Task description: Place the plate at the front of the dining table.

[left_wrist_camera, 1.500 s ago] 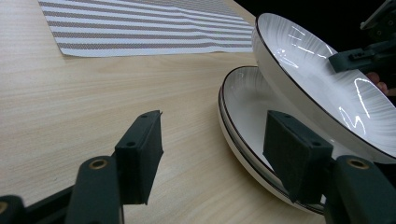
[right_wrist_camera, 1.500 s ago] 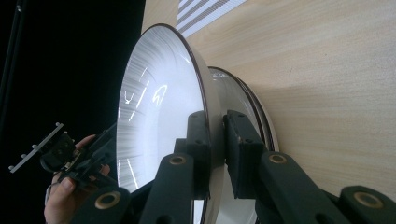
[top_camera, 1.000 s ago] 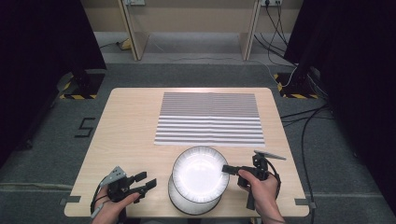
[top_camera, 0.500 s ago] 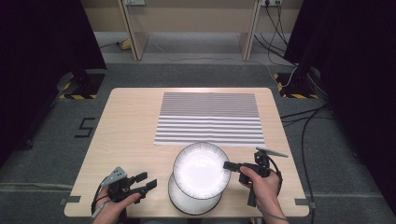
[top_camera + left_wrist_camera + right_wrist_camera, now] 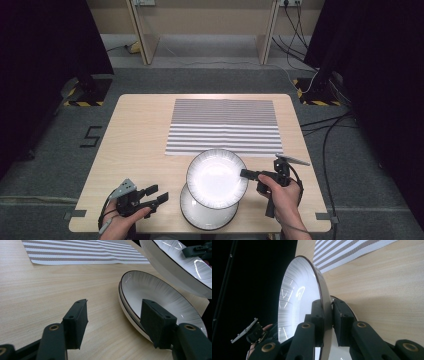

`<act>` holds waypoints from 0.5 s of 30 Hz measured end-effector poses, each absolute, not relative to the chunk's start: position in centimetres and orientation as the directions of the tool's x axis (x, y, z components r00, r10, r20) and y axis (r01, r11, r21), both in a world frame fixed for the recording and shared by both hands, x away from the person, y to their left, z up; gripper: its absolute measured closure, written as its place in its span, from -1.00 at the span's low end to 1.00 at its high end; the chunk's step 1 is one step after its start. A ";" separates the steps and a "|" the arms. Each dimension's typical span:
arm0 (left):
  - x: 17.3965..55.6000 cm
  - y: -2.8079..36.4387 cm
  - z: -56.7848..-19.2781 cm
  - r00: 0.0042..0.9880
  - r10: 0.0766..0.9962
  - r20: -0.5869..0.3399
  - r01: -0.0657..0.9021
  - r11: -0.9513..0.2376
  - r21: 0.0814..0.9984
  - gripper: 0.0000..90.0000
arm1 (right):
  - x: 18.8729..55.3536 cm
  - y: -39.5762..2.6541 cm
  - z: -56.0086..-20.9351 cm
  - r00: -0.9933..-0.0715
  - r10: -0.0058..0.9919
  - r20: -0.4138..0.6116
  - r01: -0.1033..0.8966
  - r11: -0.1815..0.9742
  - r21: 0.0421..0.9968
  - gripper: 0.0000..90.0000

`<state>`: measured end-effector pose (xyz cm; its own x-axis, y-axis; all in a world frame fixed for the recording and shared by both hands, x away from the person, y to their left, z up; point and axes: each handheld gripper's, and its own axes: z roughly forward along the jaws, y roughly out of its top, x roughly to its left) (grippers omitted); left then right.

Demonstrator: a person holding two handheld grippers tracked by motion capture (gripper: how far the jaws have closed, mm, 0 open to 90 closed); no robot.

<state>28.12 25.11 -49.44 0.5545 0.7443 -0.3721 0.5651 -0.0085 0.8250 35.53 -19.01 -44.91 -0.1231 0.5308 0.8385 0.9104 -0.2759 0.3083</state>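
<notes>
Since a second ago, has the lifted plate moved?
Yes. The lifted plate, held at its rim by the right gripper, has shifted toward the striped mat; its far edge now nearly reaches the mat, and more of the lower plate shows.

High view overhead facing forward, claw views close, sharing lifted plate (image 5: pixel 217 178)

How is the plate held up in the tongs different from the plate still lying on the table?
The lifted plate hangs clear of the wood, clamped at its rim by the right tongs; the lower plate lies flat on the table, untouched. The lifted plate sits tilted and partly covers the lower plate, which stays level near the table's front edge. Both are white, round, dark-rimmed and look alike.
</notes>
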 end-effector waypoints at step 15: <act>28.1 25.1 -49.5 0.552 0.746 -0.373 0.569 -0.009 0.823 -0.15 | 36.2 -19.2 -44.1 -0.126 0.521 0.844 0.901 -0.295 0.317 0.77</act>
<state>28.12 25.10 -49.52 0.5518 0.7459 -0.3730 0.5686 -0.0093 0.8226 36.22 -19.23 -44.08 -0.1257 0.5214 0.8440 0.9014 -0.2954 0.3167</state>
